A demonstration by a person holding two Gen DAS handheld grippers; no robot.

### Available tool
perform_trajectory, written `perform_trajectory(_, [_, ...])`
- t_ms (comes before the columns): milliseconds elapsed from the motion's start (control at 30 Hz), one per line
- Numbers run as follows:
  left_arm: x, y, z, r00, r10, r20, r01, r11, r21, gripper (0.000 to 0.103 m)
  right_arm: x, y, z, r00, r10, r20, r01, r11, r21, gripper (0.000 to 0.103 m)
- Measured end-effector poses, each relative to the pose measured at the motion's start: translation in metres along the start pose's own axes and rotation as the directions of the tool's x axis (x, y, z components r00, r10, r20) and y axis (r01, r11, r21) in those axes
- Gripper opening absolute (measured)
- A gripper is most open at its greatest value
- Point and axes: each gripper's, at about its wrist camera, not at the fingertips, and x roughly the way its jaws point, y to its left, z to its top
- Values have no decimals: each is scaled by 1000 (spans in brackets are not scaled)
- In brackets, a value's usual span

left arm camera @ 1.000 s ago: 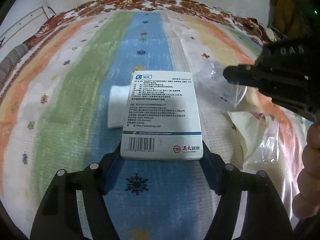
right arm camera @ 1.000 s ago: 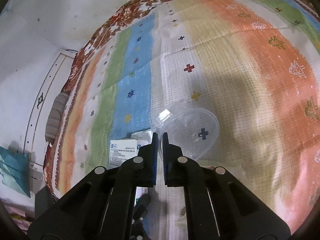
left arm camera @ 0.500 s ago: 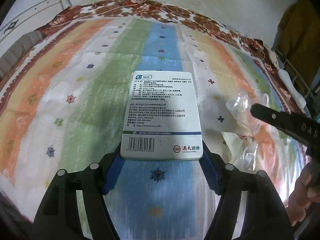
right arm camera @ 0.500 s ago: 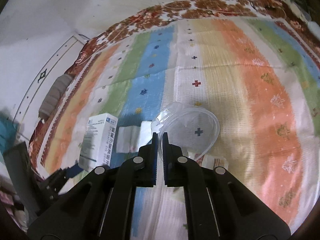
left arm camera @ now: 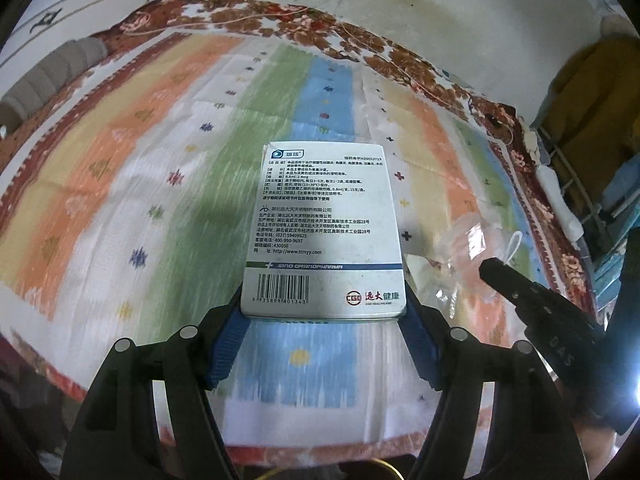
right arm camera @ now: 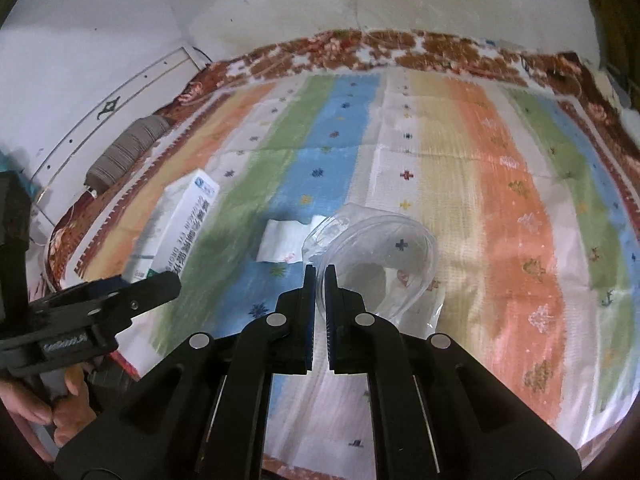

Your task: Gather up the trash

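My left gripper [left arm camera: 323,316] is shut on a white medicine box [left arm camera: 324,224] with printed text and a barcode, held above the striped bedspread [left arm camera: 160,208]. The box also shows in the right wrist view [right arm camera: 180,224], at the left. My right gripper [right arm camera: 319,276] is shut on the rim of a clear plastic lid [right arm camera: 380,260], held over the bedspread. In the left wrist view the lid [left arm camera: 464,240] shows at the right, at the tip of the right gripper. A folded white tissue [right arm camera: 282,242] lies on the blue stripe.
A clear plastic bag [right arm camera: 408,308] lies on the bedspread under the lid. A grey striped pillow [right arm camera: 128,148] lies at the far left edge. A white wall [right arm camera: 280,8] runs behind the bed. A yellow garment [left arm camera: 592,92] and shelves stand at the right.
Both grippers have pulled back from the bed with their loads, so more of the bedspread and its near edge show. The tissue stays on the blue stripe.
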Motion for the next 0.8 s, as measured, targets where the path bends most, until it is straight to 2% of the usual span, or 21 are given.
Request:
perform_trajectory(367, [-32, -7, -25, 999, -40, 4, 40, 999, 10, 70, -49, 12, -21, 997, -14, 71, 15, 1000, -24, 4])
perform_trajectory(800, [-70, -15, -62, 990, -140, 26, 139, 990, 14, 70, -81, 24, -54, 997, -13, 82, 20, 997, -79, 4])
